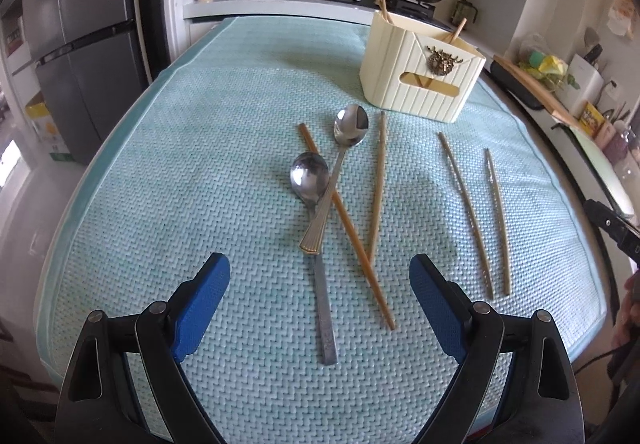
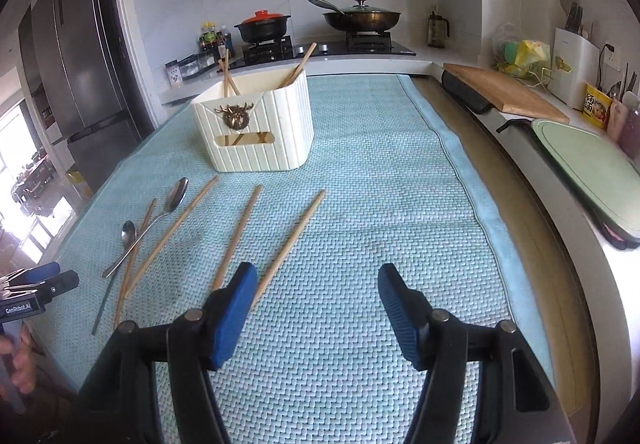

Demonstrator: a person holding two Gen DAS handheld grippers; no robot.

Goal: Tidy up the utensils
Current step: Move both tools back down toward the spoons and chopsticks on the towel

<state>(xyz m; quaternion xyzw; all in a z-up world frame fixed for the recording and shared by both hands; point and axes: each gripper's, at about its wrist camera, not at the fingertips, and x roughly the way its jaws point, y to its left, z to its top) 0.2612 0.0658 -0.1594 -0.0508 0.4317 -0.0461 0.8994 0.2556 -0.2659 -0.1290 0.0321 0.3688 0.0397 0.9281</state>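
Note:
A cream ribbed utensil holder (image 1: 420,78) (image 2: 256,128) stands on the teal mat (image 1: 200,164) (image 2: 380,184) with a few chopsticks in it. Two metal spoons (image 1: 347,164) (image 1: 316,236) lie crossed over a brown chopstick (image 1: 352,240); another brown chopstick (image 1: 378,184) lies beside them. Two pale chopsticks (image 1: 468,212) (image 1: 498,220) lie to the right. My left gripper (image 1: 320,276) is open, above the spoon handles. My right gripper (image 2: 318,284) is open and empty; its left finger sits next to the near ends of two chopsticks (image 2: 236,236) (image 2: 292,240).
A stove with a black pot (image 2: 262,26) and a lidded pan (image 2: 360,18) is behind the mat. A fridge (image 1: 88,36) stands at left. A wooden board (image 2: 504,92) and a green board (image 2: 588,164) lie on the right counter.

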